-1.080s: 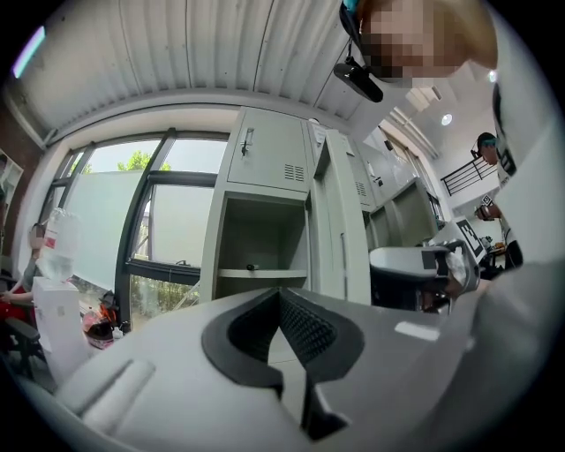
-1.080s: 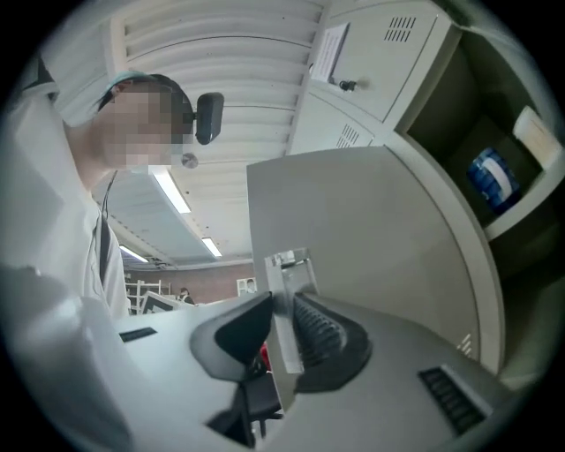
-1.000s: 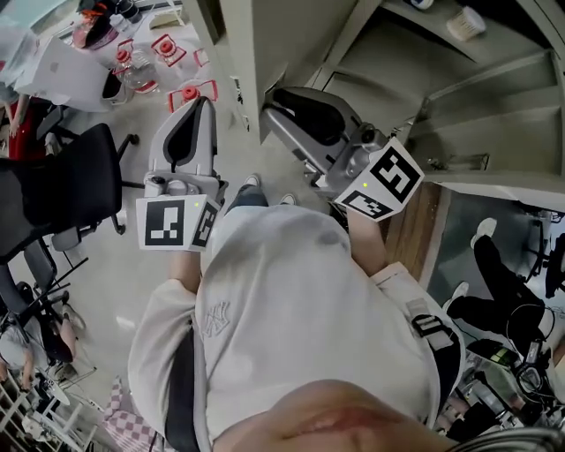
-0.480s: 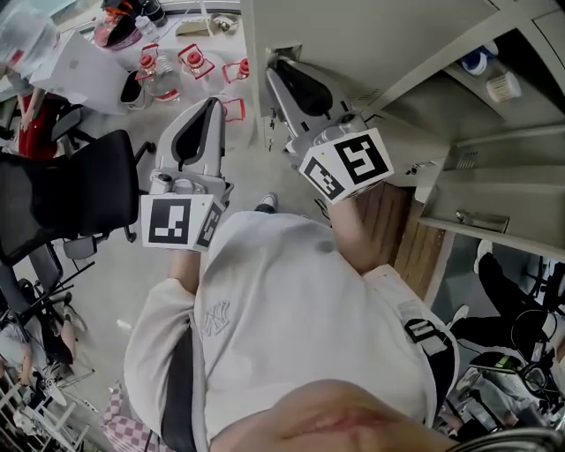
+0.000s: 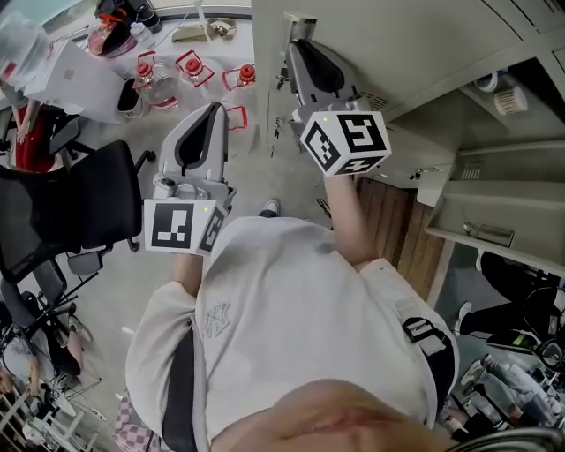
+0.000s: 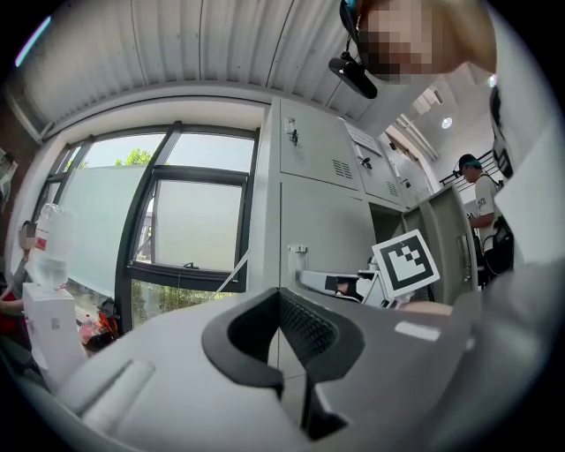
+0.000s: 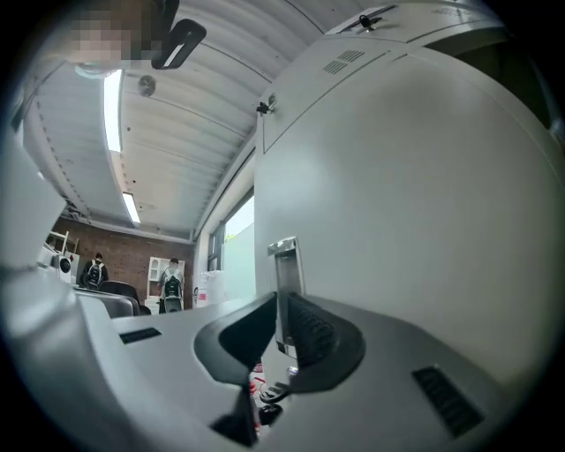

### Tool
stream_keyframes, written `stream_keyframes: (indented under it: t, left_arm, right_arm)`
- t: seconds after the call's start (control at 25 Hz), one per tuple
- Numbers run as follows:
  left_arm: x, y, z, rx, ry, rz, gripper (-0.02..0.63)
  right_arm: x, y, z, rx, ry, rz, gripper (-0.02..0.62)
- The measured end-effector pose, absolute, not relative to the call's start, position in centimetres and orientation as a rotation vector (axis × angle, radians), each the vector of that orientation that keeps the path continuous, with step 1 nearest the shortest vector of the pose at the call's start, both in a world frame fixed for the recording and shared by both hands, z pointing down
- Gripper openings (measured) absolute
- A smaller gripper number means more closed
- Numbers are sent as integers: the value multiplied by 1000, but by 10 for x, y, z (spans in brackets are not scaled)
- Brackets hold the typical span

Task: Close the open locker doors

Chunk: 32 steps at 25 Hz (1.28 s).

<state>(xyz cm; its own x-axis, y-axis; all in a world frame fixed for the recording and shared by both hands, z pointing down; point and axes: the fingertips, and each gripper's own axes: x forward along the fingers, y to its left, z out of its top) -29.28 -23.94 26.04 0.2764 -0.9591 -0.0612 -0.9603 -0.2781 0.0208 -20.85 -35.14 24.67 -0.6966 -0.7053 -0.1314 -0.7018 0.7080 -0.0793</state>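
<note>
A beige locker door (image 5: 406,44) stands nearly flush with the locker bank, and its metal latch (image 5: 298,19) sits at the free edge. My right gripper (image 5: 302,46) is shut, with its tips against the door just below that latch. In the right gripper view the latch (image 7: 284,265) rises right behind the shut right gripper (image 7: 278,309), and the door face (image 7: 424,194) fills the right side. My left gripper (image 5: 210,113) is shut on nothing and hangs in the air left of the lockers. The left gripper (image 6: 281,305) points at the locker fronts (image 6: 322,203).
To the right an open compartment (image 5: 499,88) holds small items, with another open door (image 5: 494,207) below it. A black office chair (image 5: 62,199) stands at the left. Red-capped bottles (image 5: 190,71) sit on the floor ahead. Dark cables and gear (image 5: 521,291) lie at the lower right.
My right gripper has moved forward and up with the door, which has swung from wide open to nearly shut. The left gripper has hardly moved.
</note>
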Motion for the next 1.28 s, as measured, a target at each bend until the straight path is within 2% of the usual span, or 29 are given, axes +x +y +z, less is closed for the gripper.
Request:
stream_keyframes:
  t: [0.44, 0.64, 0.8, 1.28]
  left_arm:
    - [-288, -255, 258, -2526, 1840, 90, 2]
    - [-258, -261, 258, -2603, 1716, 105, 2]
    - [-203, -262, 273, -2722, 1538, 94, 2]
    - [37, -203, 294, -3027, 747, 107, 2]
  right_arm:
    - [-208, -348, 242, -1133, 2774, 6, 30]
    - [-173, -312, 234, -1180, 2738, 41, 15]
    - [-117, -287, 246, -1302, 2661, 49, 12]
    - [100, -181, 276, -1859, 2274, 53, 12]
